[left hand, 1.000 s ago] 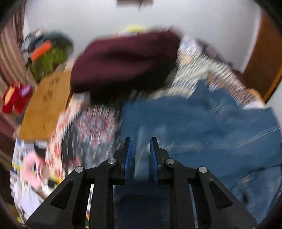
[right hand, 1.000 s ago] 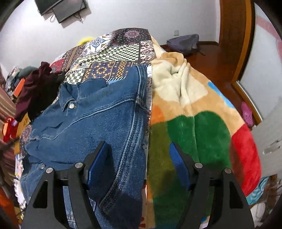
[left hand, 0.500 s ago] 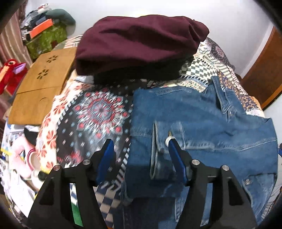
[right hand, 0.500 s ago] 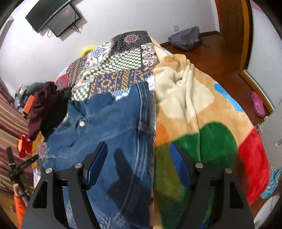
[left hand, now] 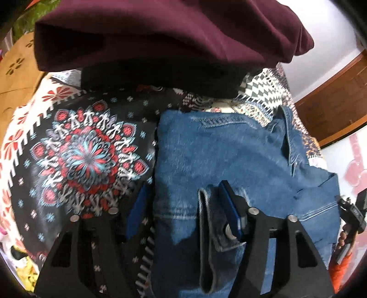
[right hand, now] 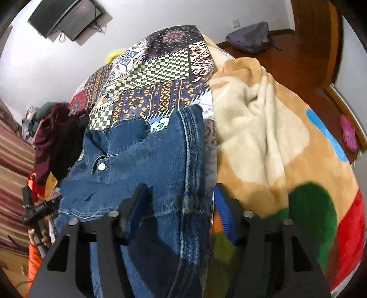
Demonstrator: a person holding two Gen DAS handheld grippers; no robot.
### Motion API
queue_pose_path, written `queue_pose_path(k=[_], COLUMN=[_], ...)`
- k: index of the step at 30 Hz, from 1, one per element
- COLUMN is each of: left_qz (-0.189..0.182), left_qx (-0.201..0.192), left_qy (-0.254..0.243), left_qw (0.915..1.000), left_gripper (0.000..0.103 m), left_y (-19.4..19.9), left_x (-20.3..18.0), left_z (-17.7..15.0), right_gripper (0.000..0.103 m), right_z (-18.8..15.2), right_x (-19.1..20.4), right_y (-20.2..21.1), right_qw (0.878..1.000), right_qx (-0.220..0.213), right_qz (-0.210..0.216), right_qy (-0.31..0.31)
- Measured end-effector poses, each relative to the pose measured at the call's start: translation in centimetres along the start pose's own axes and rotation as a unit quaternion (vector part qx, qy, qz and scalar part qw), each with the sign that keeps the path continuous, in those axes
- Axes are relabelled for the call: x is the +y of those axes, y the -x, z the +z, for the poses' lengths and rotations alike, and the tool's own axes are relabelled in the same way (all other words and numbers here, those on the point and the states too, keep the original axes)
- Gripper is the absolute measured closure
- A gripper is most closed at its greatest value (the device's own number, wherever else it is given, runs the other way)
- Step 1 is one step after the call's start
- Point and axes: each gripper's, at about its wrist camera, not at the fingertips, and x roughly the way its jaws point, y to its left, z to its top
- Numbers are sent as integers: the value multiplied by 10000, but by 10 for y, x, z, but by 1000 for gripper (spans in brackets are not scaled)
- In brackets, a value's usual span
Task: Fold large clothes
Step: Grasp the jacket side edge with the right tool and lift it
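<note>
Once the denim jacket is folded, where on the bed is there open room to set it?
Freest: patchwork bedspread beyond the denim jacket, toward the wall. Smaller patch: mandala panel left of the jacket, before the maroon garment. Crowded: fleece blanket fills the right side.

Likely a home bedroom, patchwork bedspread [right hand: 160, 75], fleece blanket [right hand: 275, 149], wall-mounted TV [right hand: 68, 18]

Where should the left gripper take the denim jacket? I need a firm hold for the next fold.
On the folded sleeve edge of the denim jacket, beside the cuff. The open left gripper already straddles that edge, so come straight down from above: the doubled layers there should give the fingers bulk to pinch.
</note>
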Motion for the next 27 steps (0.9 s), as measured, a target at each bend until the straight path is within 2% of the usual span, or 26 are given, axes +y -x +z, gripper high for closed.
queue_pose_path(k=[2, 5, 7, 9, 16, 20, 22, 24, 27], left_qz=[-63, 74, 211, 335, 293, 435, 610, 622, 695], left_qx=[16, -34, -93, -169, -732, -940, -915, -767, -456], left_qy=[11, -10, -87, -161, -279, -410, -390, -202, 83], left_qw=[10000, 10000, 9997, 9992, 9965, 9938, 9932, 9949, 9965], left_gripper=[51, 70, 90, 97, 99, 99, 99, 99, 98], left_y=[-5, -11, -12, -10, 35, 54, 51, 41, 15], left_x=[-1, -4, -7, -12, -27, -32, -26, -14, 7], left_z=[3, 9, 11, 13, 17, 16, 16, 15, 13], right_gripper=[69, 84, 87, 89, 92, 94, 94, 94, 94], right_z=[5, 14, 19, 25, 67, 78, 82, 83, 79], right_x=[1, 0, 2, 14, 62, 74, 68, 55, 33], right_y=[-3, -2, 1, 4, 18, 2, -16, -29, -41], right_qw=[9999, 9998, 9997, 9984, 9913, 9888, 9883, 9877, 9910], right_qx=[-20, -164, -243, -392, -792, -793, -663, -564, -231], right_qz=[-99, -113, -83, -223, -223, -401, -693, -957, -978], right_qy=[50, 11, 50, 331, 1027, 1196, 1182, 1102, 879])
